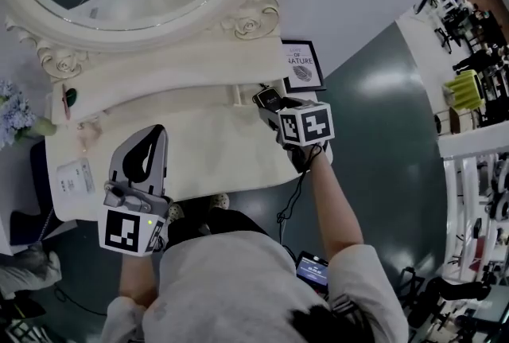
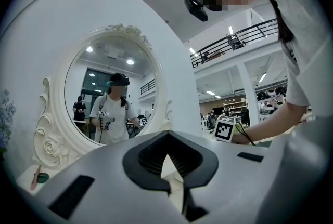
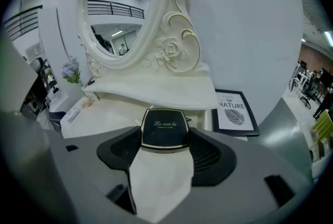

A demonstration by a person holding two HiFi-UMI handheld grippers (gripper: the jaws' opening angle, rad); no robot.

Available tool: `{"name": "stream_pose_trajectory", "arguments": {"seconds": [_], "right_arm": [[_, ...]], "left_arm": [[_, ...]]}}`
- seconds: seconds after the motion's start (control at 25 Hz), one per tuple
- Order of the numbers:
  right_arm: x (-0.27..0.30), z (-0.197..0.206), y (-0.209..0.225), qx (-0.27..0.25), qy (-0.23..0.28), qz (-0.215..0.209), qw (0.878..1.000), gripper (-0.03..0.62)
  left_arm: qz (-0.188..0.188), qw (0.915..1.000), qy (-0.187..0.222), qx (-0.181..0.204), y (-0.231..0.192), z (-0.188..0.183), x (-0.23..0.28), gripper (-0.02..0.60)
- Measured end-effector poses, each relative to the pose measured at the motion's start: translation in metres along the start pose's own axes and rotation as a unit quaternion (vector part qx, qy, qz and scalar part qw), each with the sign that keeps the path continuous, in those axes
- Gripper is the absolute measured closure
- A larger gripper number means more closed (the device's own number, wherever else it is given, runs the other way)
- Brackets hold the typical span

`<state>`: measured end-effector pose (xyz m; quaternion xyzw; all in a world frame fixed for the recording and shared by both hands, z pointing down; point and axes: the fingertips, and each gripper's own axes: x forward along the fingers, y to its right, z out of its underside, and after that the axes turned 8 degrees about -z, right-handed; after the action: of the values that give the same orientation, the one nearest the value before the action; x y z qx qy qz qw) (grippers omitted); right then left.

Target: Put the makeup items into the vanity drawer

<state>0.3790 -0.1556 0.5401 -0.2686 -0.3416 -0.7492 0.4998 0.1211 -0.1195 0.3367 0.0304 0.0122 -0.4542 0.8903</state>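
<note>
Black compact (image 3: 165,128) clamped in right gripper (image 3: 165,138) near vanity top's (image 1: 215,154) right edge, left gripper (image 2: 169,184) closed, empty

**Black compact in the tongs, other makeup on the left**

The black compact (image 3: 164,127) is a flat square case with rounded corners and a thin gold rim. It has pale script lettering on the lid. It is closed, with the lid facing up, and it is gripped by two opposite sides between the jaws of the right tongs (image 3: 165,146). It is held above the counter (image 1: 215,150), at about 12 o'clock from the middle of the head view.

A pink stick (image 1: 64,101) and a small dark green round piece (image 1: 71,97) lie side by side on the shelf (image 1: 159,75) under the mirror, at about 10 o'clock. A white flat packet (image 1: 73,176) lies on the counter at about 9 o'clock.
</note>
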Motion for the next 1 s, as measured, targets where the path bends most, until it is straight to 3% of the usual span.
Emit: {"name": "stream_pose_trajectory", "arguments": {"seconds": [0.24, 0.44, 0.76, 1.0], "right_arm": [[0.017, 0.001, 0.013, 0.023, -0.074, -0.011, 0.997, 0.293], [0.030, 0.000, 0.022, 0.008, -0.125, -0.005, 0.992, 0.293], [0.052, -0.003, 0.025, 0.010, -0.170, -0.014, 0.985, 0.293], [0.066, -0.005, 0.026, 0.010, -0.174, -0.016, 0.985, 0.293]], "left_arm": [[-0.019, 0.9998, -0.005, 0.002, -0.005, 0.003, 0.000, 0.575], [-0.035, 0.9993, -0.007, 0.003, -0.010, 0.003, 0.000, 0.575], [-0.062, 0.9980, -0.012, 0.003, -0.022, 0.005, -0.001, 0.575], [-0.074, 0.9971, -0.015, 0.003, -0.030, 0.008, 0.001, 0.575]]}}
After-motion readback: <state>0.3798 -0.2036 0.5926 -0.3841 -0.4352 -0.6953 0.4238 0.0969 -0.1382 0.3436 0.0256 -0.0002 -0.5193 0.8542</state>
